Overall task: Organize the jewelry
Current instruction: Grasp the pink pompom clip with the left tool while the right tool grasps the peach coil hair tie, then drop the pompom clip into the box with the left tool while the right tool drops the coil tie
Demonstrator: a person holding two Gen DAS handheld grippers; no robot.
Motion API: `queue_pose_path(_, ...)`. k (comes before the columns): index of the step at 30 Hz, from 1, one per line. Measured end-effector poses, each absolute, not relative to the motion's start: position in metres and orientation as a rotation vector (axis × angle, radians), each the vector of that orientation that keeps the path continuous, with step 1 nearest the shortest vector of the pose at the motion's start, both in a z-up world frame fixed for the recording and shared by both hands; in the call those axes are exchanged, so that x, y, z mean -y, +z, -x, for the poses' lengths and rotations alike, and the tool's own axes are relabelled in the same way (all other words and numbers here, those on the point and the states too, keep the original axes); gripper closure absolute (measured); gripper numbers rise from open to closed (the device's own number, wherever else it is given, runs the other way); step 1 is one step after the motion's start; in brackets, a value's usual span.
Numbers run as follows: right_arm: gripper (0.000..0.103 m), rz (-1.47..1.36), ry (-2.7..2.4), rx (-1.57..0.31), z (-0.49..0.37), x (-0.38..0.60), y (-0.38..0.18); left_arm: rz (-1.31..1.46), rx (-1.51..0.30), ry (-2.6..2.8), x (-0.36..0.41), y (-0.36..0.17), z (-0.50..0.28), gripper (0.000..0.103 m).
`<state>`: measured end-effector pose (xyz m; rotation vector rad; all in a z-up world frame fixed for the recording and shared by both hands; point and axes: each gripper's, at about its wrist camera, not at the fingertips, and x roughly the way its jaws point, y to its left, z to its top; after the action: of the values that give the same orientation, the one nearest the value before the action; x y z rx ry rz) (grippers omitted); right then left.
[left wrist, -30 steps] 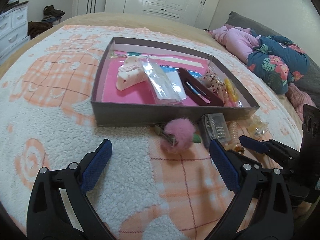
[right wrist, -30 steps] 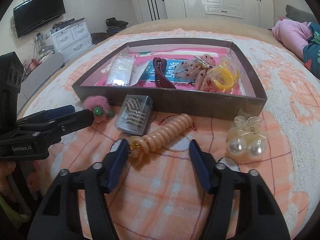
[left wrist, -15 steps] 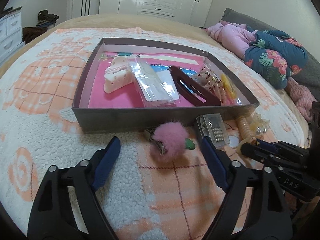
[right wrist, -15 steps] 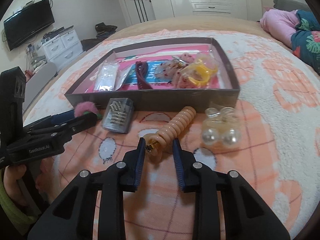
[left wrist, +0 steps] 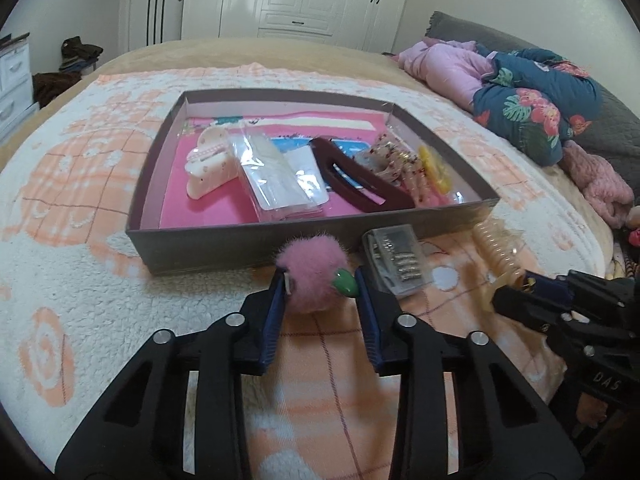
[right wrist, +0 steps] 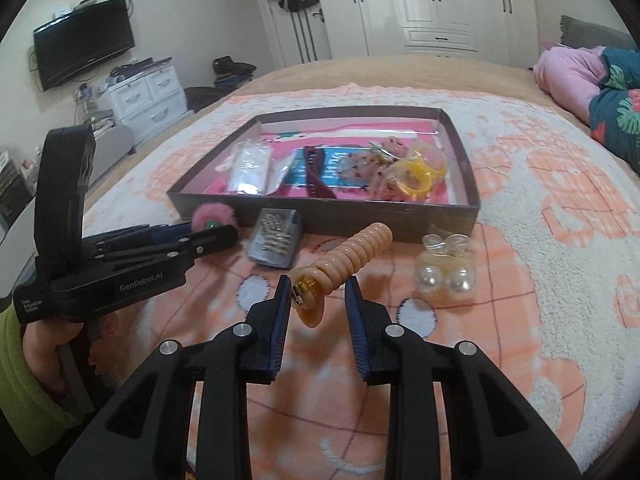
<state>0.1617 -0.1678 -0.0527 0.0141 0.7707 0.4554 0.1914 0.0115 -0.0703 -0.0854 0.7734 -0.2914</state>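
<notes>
Peach-and-white blanket spread over the bed, carrying everything else. At 12 o'clock in both views, shallow grey box with pink lining, already loaded: white claw clip at its 9 o'clock, clear packet in the middle, dark red clip beside that, beaded pieces and yellow ring toward 3 o'clock.

Just outside the box's near wall, on the blanket: pink pompom clip, clear case of pins, peach spiral hair tie, pearl clip at 2 o'clock from the right tool.

Left gripper: a second ago spread wide and short of the pompom, half a second ago still wide; now narrowed to a small gap with both blue pads against the fluffy ball, green tip showing at the right pad. Firm squeeze or mere contact hard to judge through the fur.

Right gripper: wide a second ago, nearly pinched half a second ago, now partly spread again. Gold-clasped end of the spiral tie hanging between the fingers, touching the left one, clear of the right; far end resting against the box wall at 1 o'clock.
</notes>
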Motion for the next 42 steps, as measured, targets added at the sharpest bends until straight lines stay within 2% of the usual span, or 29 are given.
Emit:
queue_pose_path(20,0.077,0.069,0.528,-0.657,-0.154,0.154,-0.031,0.147,-0.689,-0.251,-0.033,-0.039,-0.171,0.079)
queue_pose_path(23,0.079,0.065,0.525,-0.648,-0.159,0.157,-0.027,0.144,-0.683,-0.252,-0.032,-0.036,-0.175,0.079)
queue_pose_path(25,0.087,0.065,0.523,-0.643,-0.163,0.158,-0.026,0.14,-0.679,-0.251,-0.03,-0.033,-0.179,0.079)
queue_pose_path(33,0.088,0.053,0.5,-0.671,-0.18,0.164,-0.031,0.136,-0.703,-0.26,-0.019,-0.036,-0.196,0.079)
queue_pose_path(42,0.088,0.018,0.468,-0.598,-0.202,0.179,-0.003,0.108,-0.685,-0.283,-0.002,-0.025,-0.224,0.079)
